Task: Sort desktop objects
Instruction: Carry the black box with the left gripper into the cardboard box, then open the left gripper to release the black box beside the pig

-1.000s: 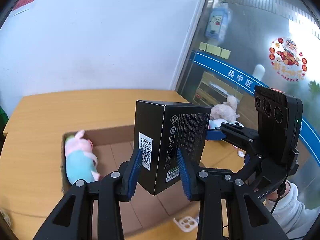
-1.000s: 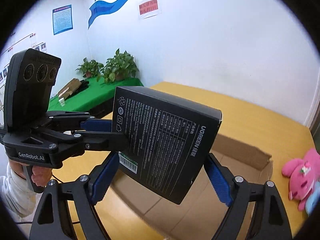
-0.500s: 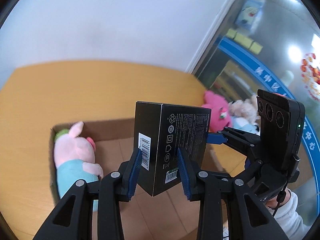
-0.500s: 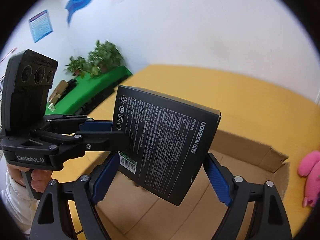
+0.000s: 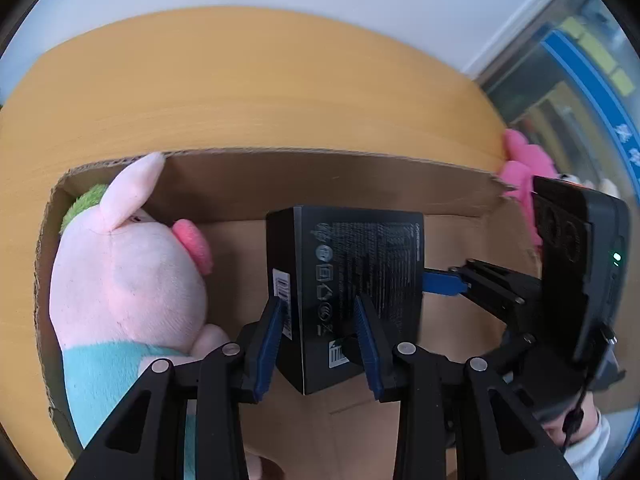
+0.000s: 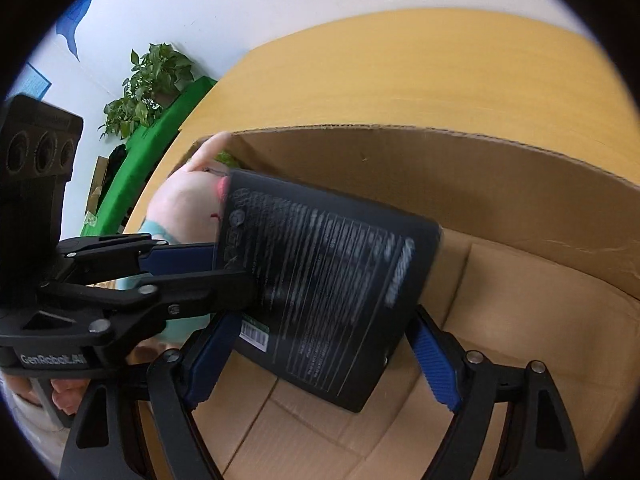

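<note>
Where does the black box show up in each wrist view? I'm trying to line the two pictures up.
Left wrist view: the black box sits at center, pinched between the left claw fingers, over the cardboard carton.
Right wrist view: the black box fills the center, tilted, between the right claw fingers.
Shared landmark: the pink plush pig lying in the carton's left end, partly hidden behind the box in the right view.

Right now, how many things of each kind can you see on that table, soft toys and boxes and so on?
Soft toys: 2, the pale pink pig in the cardboard box and a bright pink toy outside it.
Boxes: 2, the cardboard box and the black box held by both grippers.
Total: 4.
</note>
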A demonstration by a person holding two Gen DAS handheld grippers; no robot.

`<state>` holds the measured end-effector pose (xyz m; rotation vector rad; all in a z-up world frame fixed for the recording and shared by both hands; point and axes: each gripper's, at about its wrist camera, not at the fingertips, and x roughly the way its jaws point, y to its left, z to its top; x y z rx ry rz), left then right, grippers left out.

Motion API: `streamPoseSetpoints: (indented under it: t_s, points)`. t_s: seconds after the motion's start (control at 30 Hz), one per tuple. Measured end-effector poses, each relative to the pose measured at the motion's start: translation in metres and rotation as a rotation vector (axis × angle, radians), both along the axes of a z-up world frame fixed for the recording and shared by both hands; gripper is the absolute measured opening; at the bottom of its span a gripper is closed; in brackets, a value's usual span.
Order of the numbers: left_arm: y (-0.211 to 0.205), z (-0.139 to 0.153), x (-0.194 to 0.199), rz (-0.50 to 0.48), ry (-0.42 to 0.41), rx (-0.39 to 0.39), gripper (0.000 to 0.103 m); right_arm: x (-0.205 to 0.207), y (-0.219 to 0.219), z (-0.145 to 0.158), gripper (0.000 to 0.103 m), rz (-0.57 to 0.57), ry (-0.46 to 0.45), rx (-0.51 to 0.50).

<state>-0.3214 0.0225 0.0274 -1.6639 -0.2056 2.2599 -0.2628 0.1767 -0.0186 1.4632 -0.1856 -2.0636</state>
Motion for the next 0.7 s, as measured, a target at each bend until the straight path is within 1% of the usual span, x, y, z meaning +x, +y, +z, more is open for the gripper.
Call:
streamPoseSetpoints:
  t_s: [0.13,0.2,0.3,0.37,0.4,0.43,0.5,0.57,0.6,0.63,0.67,0.7]
  points:
    - [0.002,-0.001,-0.007,0.024,0.006,-0.071,0.034,-0.011,-0.004,-0.006,0.084,-0.028,-0.012,-0.045]
    - [0.002,0.001,-0.009,0.033,0.009,-0.078,0.034,-0.014,-0.003,-0.012,0.084,-0.051,-0.022,-0.079]
    - [-0.002,0.016,-0.004,0.044,0.060,-0.067,0.036,-0.010,0.001,-0.006,0.085,-0.059,-0.014,-0.113]
    - [-0.008,0.033,0.007,0.045,0.131,-0.063,0.044,0.000,0.003,0.010,0.085,-0.062,0.032,-0.101]
    - [-0.010,0.042,0.013,0.048,0.171,-0.067,0.051,0.002,0.003,0.019,0.085,-0.063,0.058,-0.088]
    - [-0.013,0.055,0.024,0.052,0.220,-0.075,0.054,0.008,0.004,0.030,0.085,-0.067,0.089,-0.074]
    - [-0.018,0.077,0.047,0.053,0.306,-0.087,0.056,0.028,0.010,0.060,0.086,-0.079,0.168,-0.048]
    - [-0.022,0.104,0.077,0.062,0.409,-0.091,0.064,0.055,0.014,0.087,0.088,-0.091,0.257,-0.005]
    - [-0.022,0.117,0.092,0.063,0.460,-0.095,0.071,0.072,0.015,0.103,0.089,-0.093,0.314,0.023]
    - [-0.022,0.130,0.111,0.061,0.520,-0.102,0.077,0.087,0.014,0.114,0.092,-0.095,0.356,0.046]
    - [-0.022,0.141,0.130,0.060,0.574,-0.112,0.080,0.104,0.016,0.124,0.094,-0.098,0.395,0.069]
    - [-0.021,0.150,0.148,0.061,0.617,-0.121,0.089,0.124,0.018,0.134,0.100,-0.105,0.429,0.088]
